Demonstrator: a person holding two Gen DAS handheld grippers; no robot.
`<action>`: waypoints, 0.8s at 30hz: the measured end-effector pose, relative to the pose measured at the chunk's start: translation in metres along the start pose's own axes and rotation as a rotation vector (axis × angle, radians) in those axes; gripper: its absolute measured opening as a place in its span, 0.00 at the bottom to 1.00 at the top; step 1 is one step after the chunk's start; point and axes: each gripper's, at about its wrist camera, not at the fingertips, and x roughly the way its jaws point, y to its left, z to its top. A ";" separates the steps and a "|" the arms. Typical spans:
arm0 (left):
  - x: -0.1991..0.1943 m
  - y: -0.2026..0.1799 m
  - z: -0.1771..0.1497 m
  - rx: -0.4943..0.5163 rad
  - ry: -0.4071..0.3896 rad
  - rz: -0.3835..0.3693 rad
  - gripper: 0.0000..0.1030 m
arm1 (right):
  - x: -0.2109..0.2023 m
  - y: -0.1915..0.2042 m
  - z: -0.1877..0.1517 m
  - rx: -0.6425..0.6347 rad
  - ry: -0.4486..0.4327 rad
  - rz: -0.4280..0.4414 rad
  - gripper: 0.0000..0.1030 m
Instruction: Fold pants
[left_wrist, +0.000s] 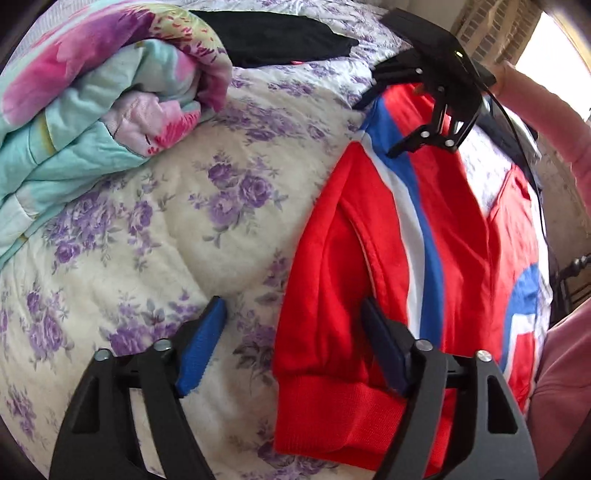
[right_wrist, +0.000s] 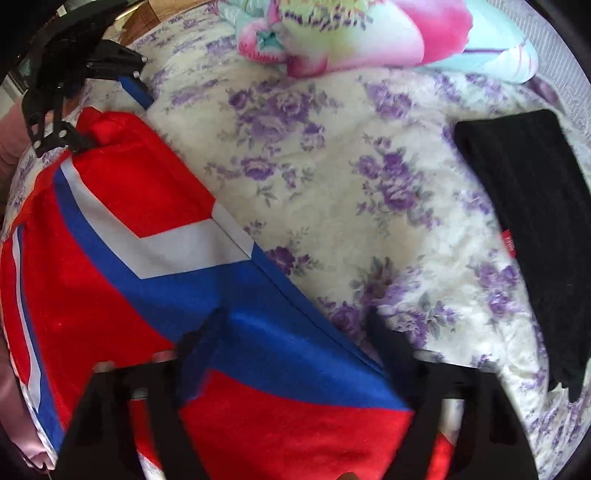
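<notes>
Red pants (left_wrist: 373, 258) with blue and white stripes lie on a flowered bedspread (left_wrist: 177, 236). In the left wrist view my left gripper (left_wrist: 295, 343) is open over the ribbed cuff end (left_wrist: 332, 413); its blue fingers straddle the pants' left edge. My right gripper (left_wrist: 428, 144) shows at the far end of the pants. In the right wrist view the right gripper (right_wrist: 295, 343) is open, its dark fingers either side of the pants (right_wrist: 147, 240). The left gripper (right_wrist: 107, 110) shows at the top left by the cuff.
A rolled pink and teal quilt (left_wrist: 96, 96) lies at the bed's head, also in the right wrist view (right_wrist: 369, 33). A folded black garment (right_wrist: 528, 229) lies beside the pants, seen too in the left wrist view (left_wrist: 273, 37). Pink sleeves (left_wrist: 554, 122) are at the right.
</notes>
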 end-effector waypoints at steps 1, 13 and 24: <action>-0.002 0.001 0.000 -0.014 -0.002 -0.015 0.47 | -0.005 0.001 -0.001 0.004 -0.013 -0.027 0.09; -0.052 -0.048 -0.006 0.050 -0.096 0.062 0.10 | -0.102 0.061 -0.046 -0.008 -0.130 -0.156 0.05; -0.108 -0.194 -0.064 0.322 -0.181 0.106 0.09 | -0.184 0.185 -0.120 -0.094 -0.236 -0.165 0.05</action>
